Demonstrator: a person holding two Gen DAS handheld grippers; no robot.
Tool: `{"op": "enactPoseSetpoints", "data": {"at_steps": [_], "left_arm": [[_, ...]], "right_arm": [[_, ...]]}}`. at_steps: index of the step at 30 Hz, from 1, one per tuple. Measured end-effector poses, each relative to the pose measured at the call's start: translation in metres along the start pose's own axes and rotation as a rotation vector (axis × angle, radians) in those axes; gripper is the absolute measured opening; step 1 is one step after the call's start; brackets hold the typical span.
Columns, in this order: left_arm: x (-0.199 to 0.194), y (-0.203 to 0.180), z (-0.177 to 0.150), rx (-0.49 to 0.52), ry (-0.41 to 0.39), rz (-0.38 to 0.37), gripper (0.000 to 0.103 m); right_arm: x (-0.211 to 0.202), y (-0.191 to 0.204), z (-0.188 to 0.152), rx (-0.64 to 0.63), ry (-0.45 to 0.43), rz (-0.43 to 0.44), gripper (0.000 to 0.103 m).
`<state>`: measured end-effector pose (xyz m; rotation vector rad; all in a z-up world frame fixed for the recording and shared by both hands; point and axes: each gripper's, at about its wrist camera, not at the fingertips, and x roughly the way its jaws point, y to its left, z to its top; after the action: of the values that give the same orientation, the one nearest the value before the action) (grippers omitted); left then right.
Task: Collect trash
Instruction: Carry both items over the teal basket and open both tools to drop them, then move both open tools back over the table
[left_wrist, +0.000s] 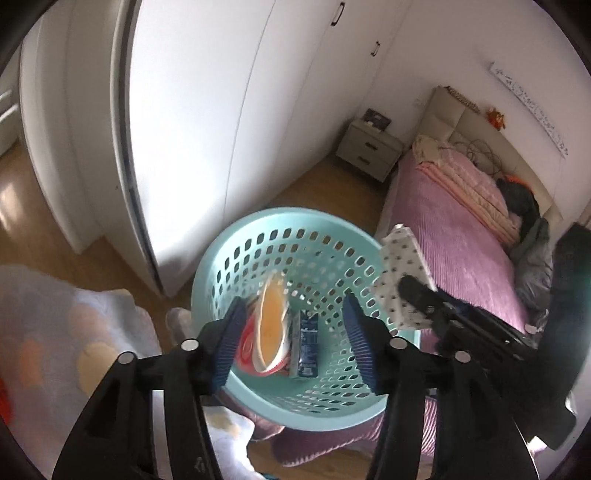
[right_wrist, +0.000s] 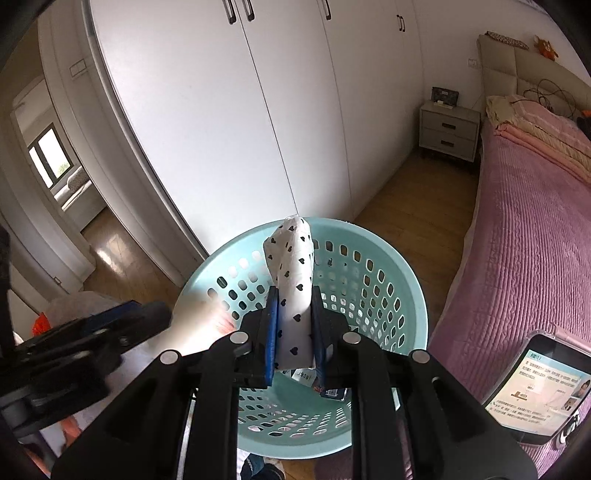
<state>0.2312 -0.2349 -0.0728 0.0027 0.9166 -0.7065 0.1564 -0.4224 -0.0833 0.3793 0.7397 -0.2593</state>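
risking a rim snag: right gripper (right_wrist: 293, 328) clamping heart-print wrapper (right_wrist: 291, 280) over basket (right_wrist: 402, 273); left gripper (left_wrist: 291, 339) released, empty.

**Materials and Surface Finish**

The round turquoise plastic basket (right_wrist: 399, 280) is showing a smooth, slightly glossy perforated wall. The white heart-printed paper wrapper (right_wrist: 293, 288) is looking matt and creased. The black plastic gripper fingers (left_wrist: 391, 373) are appearing matt, with ribbed blue pads (left_wrist: 356, 339). The pink ribbed cloth bedspread (right_wrist: 524, 236) is looking soft. The wooden floor (right_wrist: 410, 206) is reflecting light glossily.
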Motion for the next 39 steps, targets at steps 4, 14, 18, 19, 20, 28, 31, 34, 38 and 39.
{"op": "enactPoseSetpoints", "data": {"at_steps": [4,14,18,19,20,28,31,34,38,39], "left_arm": [[-0.019,0.000,-0.002,0.009,-0.038,0.016,0.065],[-0.080,0.007,-0.019,-0.005,-0.138,0.010,0.065],[-0.113,0.011,-0.029,-0.019,-0.185,0.030,0.065],[-0.122,0.014,-0.033,-0.027,-0.196,0.032,0.065],[-0.130,0.017,-0.036,-0.036,-0.208,0.031,0.065],[-0.209,0.064,-0.074,-0.160,-0.333,0.051,0.072],[-0.238,0.087,-0.098,-0.199,-0.371,0.082,0.075],[-0.261,0.115,-0.125,-0.265,-0.400,0.141,0.079],[-0.294,0.157,-0.158,-0.343,-0.411,0.261,0.079],[-0.299,0.165,-0.160,-0.357,-0.412,0.274,0.079]], "right_arm": [[0.005,-0.004,0.000,0.016,0.003,-0.006,0.046],[-0.021,0.010,-0.007,-0.023,-0.039,0.021,0.048],[-0.045,0.031,-0.011,-0.057,-0.076,0.068,0.048],[-0.051,0.037,-0.013,-0.069,-0.085,0.085,0.048],[-0.056,0.042,-0.016,-0.078,-0.093,0.096,0.048],[-0.092,0.101,-0.037,-0.184,-0.128,0.215,0.048],[-0.100,0.126,-0.050,-0.231,-0.133,0.264,0.052],[-0.106,0.155,-0.072,-0.306,-0.151,0.353,0.055],[-0.107,0.195,-0.102,-0.399,-0.134,0.430,0.057],[-0.106,0.206,-0.110,-0.414,-0.120,0.458,0.059]]}}
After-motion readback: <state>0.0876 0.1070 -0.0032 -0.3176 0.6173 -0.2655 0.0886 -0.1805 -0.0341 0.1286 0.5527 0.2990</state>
